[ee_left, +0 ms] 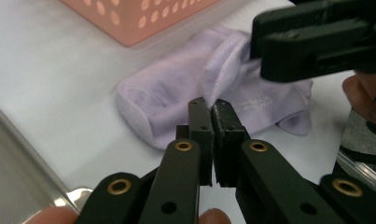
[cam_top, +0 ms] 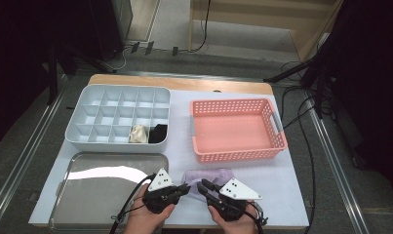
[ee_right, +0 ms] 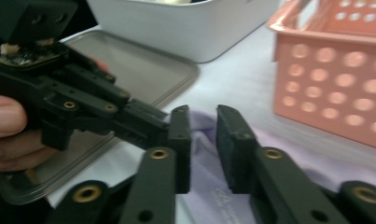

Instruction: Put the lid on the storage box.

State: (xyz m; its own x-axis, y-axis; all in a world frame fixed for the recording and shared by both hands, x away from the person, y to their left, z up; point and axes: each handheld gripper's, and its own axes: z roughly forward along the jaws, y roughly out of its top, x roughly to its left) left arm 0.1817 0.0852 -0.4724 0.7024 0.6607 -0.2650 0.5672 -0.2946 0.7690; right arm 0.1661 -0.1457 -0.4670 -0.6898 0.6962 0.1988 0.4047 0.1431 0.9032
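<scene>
**Pinching the sock at the near edge**

Working a soft lilac fabric sock that lies crumpled on the white surface, at the near edge, just right of the shiny metal tray and in front of the pink perforated plastic basket. The left gripper has its jaws pressed together, tips at a raised fold of the sock; looks like they nip a bit of cloth, tho the pinch itself is hard to see. The right gripper hangs over the sock w/ jaws spread a little, cloth showing in the gap, pads not pressing.

Step in hand, by my read: gathering or folding the sock w/ both grippers. The white plastic divided organiser box, far left, already has a cream item and a black item in near-row compartments.

Next move prob needs the right jaws lowered onto the cloth and closed, opposite the left pinch, before any lift or fold.
</scene>
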